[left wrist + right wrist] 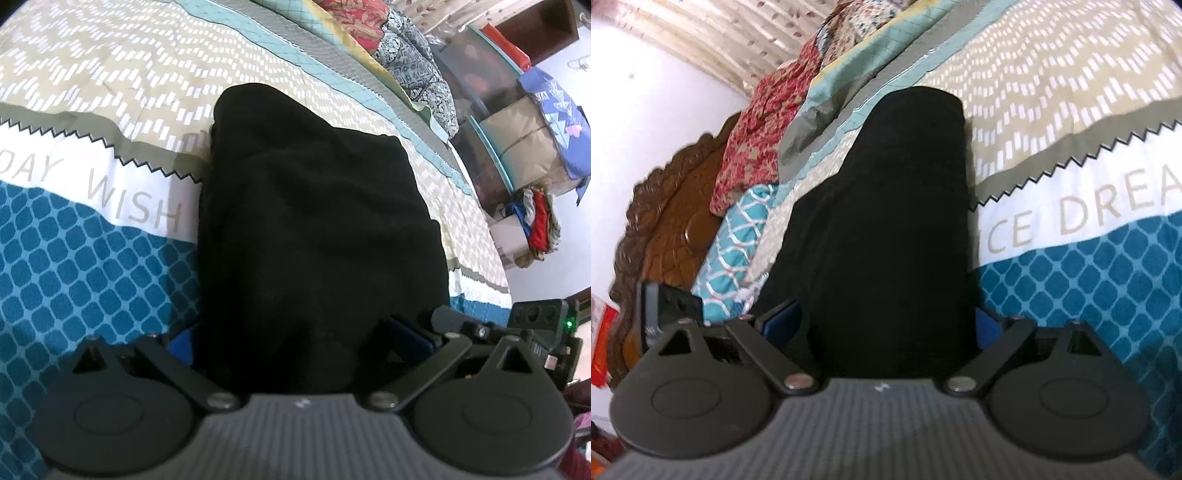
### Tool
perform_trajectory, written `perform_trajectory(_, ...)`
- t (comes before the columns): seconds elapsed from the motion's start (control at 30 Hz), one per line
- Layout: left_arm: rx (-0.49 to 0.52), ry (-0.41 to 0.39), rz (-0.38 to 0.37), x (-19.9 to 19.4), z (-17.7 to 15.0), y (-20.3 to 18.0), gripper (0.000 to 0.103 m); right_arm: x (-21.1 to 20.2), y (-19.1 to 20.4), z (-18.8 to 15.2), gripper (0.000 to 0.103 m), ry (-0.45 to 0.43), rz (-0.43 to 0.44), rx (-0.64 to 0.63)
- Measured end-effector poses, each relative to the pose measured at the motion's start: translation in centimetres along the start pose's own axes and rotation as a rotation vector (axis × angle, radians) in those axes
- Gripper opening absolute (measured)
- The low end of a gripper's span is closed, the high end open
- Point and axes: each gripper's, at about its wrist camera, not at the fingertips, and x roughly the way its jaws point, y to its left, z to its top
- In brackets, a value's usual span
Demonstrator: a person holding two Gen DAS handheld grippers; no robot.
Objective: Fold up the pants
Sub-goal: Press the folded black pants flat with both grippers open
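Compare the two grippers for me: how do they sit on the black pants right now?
The left gripper has the pants bunched between its blue fingers, beside WISH on the bedspread. The right gripper straddles them with fingers spread wide, beside DREA and near the carved headboard. Whether the left pinches cloth is unclear; the right looks released. Both point along the dark fabric on the bed.

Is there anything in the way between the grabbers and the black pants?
No. In both wrist views the black pants lie on the bedspread and reach right in between the left gripper and right gripper fingers.
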Motion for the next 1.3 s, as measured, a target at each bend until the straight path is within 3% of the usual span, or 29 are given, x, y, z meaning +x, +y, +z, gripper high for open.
perform_trajectory(0.13, -0.028, -0.002, -0.023, -0.1, 0.2, 0.4, 0.103, 0.3, 1.1, -0.9, 0.096, -0.006, -0.032, -0.092)
perform_trajectory(0.37, -0.119, -0.004, -0.101, -0.4, 0.5, 2.2, 0.103, 0.2, 0.7, -1.0, 0.096, -0.028, -0.017, -0.075)
perform_trajectory(0.63, -0.106, -0.008, -0.075, -0.3, 0.5, 1.9, 0.103, -0.1, 0.6, -1.4, 0.096, -0.067, -0.016, -0.064)
perform_trajectory(1.3, -0.086, -0.017, -0.054, -0.1, 0.1, 1.1, 0.103, -0.3, 0.4, -1.3, 0.097, -0.067, 0.005, -0.052)
